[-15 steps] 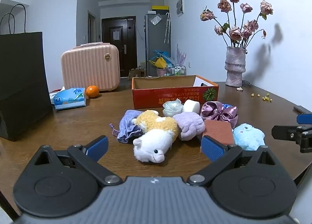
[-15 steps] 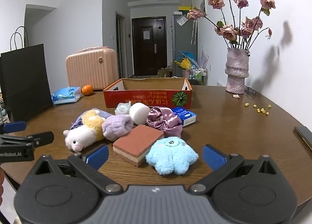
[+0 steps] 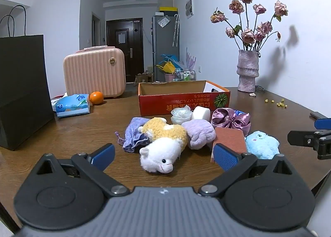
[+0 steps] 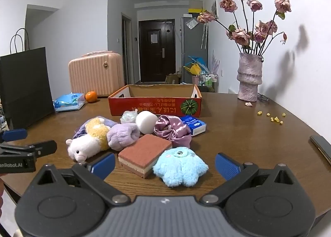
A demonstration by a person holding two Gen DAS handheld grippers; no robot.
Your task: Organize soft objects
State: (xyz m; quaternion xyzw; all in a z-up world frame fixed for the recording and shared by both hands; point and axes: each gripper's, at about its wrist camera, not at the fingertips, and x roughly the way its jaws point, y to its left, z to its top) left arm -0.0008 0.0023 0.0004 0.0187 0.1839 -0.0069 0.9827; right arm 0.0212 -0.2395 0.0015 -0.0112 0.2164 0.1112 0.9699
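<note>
Both grippers wide open and empty above a heap of soft toys, the red box waiting behind

Left wrist view: the left gripper (image 3: 163, 155) hung with its jaws spread fully, holding nothing, and the white-and-yellow plush alpaca (image 3: 163, 150) lay on the table (image 3: 82, 133) just beyond and between its pads, touching a lilac plush (image 3: 199, 134) to the right; the open cardboard box (image 3: 184, 100) stood on the far side of the heap. Right wrist view: the right gripper (image 4: 165, 165) was equally wide and empty, with the blue fluffy toy (image 4: 180, 166) nearest, just right of a brown sponge block (image 4: 144, 155). These would likely be light and squashy, so a pinch across the thick body should hold; the satin scrunchie (image 4: 172, 131) looked slippery
</note>
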